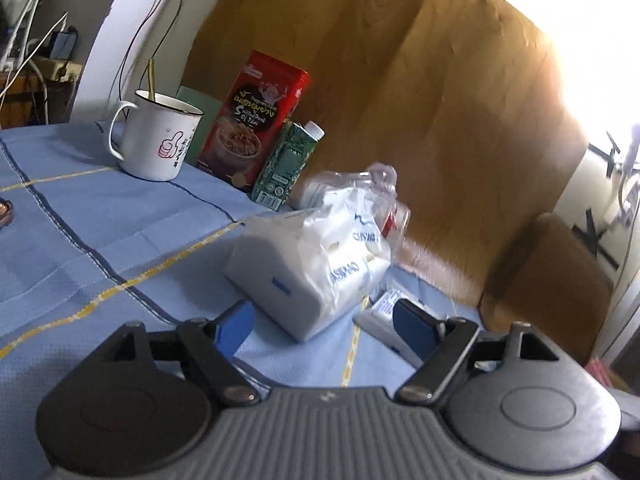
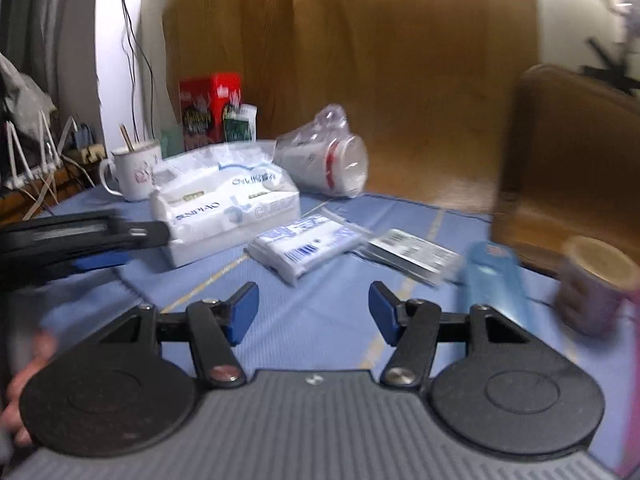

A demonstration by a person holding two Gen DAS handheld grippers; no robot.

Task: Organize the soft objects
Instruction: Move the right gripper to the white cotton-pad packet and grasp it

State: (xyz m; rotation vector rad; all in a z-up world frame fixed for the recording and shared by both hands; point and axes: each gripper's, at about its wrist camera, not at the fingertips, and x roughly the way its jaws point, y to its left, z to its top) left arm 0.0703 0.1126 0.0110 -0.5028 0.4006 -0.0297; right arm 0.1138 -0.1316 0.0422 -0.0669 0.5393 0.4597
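Observation:
A large soft pack of white tissues [image 1: 308,268] lies on the blue tablecloth [image 1: 120,232], just ahead of my left gripper [image 1: 324,328]. That gripper is open, its blue pads apart and touching nothing. Behind its right finger lies a small flat tissue packet [image 1: 382,308]. In the right wrist view, the same tissue pack [image 2: 224,204] sits left of centre, and the small packet [image 2: 308,246] is beside it. My right gripper [image 2: 314,314] is open over bare cloth with nothing between its fingers. The left gripper [image 2: 140,246] reaches in from the left, close to the pack's near end.
A white mug [image 1: 156,140], a red box [image 1: 260,120] and a green carton [image 1: 286,164] stand at the back. A bagged stack of cups [image 2: 332,160] lies behind the tissues. A flat silvery packet [image 2: 408,256], a blue item [image 2: 492,284] and a blurred purple cup-like object [image 2: 596,284] are on the right. A wooden chair [image 2: 568,152] stands beyond.

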